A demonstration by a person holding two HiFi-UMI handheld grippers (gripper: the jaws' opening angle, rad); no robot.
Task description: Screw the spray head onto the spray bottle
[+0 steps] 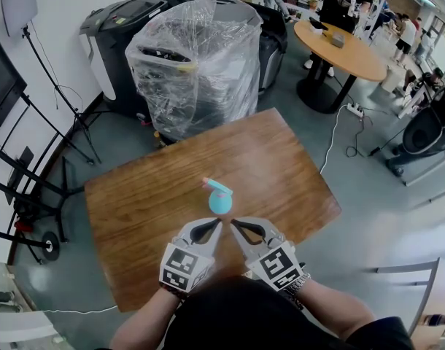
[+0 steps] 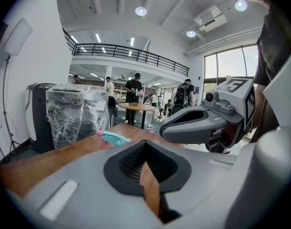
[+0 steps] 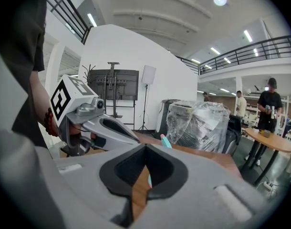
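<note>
Left gripper point(image 1: 217, 223): jaws clenched together, with nothing gripped; only a sliver of table wood is seen through the opening behind the pads
Right gripper point(image 1: 235, 225): jaws likewise pressed together, with nothing grasped between them
Gripper tips: angled inward toward each other in a V and held near one another; no contact between them can be made out
Spray bottle point(image 1: 220, 204): a round blue body stood upright just ahead of both sets of jaw tips, centred between the two grippers and clear of the pads
Spray head point(image 1: 219, 187): teal with a pink end, seated on top of the spray bottle, its long part pointed away from the jaws and to their left; how tightly it is threaded on cannot be told
Table point(image 1: 149, 217): brown wood, lying under both grippers and carrying the bottle
Wrapped machine point(image 1: 197, 64): covered in clear plastic, set well beyond the jaws, past the far table edge
Round table point(image 1: 350, 53): far ahead and to the right of the jaws, with people standing by it
</note>
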